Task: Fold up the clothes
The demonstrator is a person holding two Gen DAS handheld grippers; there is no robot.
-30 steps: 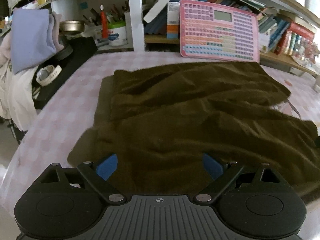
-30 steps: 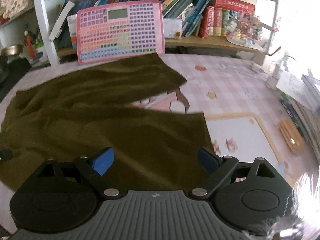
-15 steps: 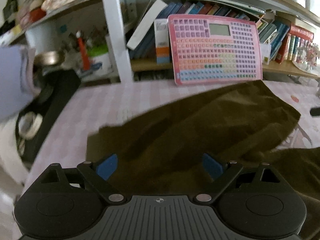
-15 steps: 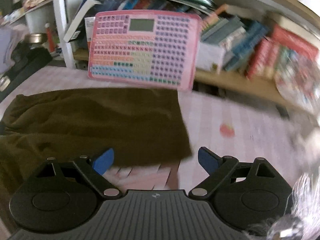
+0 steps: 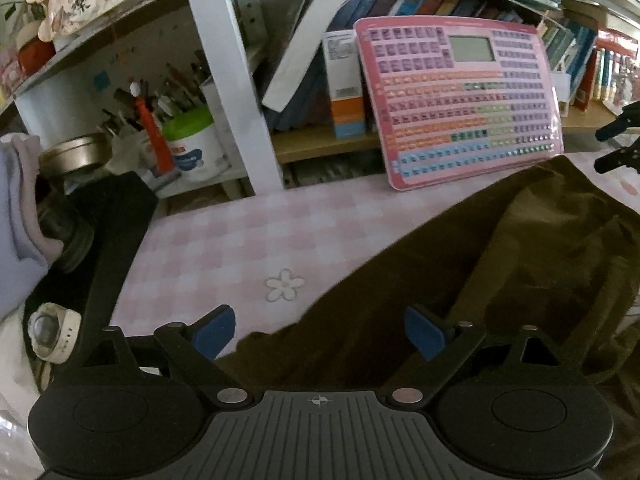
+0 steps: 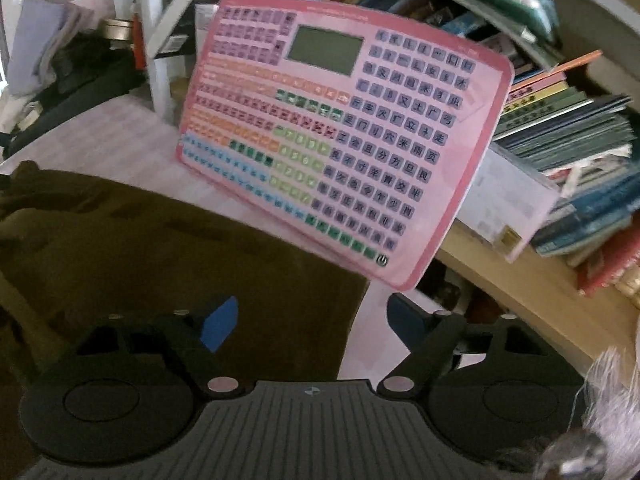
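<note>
A dark olive-brown garment (image 5: pixel 480 264) lies rumpled on the pink checked tablecloth (image 5: pixel 240 240). My left gripper (image 5: pixel 320 330) is open above the garment's near left corner, and cloth shows between its blue pads. In the right wrist view the same garment (image 6: pixel 160 240) fills the lower left. My right gripper (image 6: pixel 310 322) is open over the garment's far right corner, with its left pad above cloth and its right pad above bare tablecloth. The right gripper's black tips (image 5: pixel 616 140) also show at the right edge of the left wrist view.
A pink keyboard-style learning pad (image 6: pixel 340 132) leans against the bookshelf (image 6: pixel 568 168) just beyond the garment. At the table's left are a black case (image 5: pixel 108 248), a white watch (image 5: pixel 52 332), a pen tub (image 5: pixel 192 144) and folded lilac cloth (image 5: pixel 16 216).
Both grippers have moved forward to the garment's far side, the left swinging toward its left corner and the right toward its corner by the pink pad. Both stay open.
</note>
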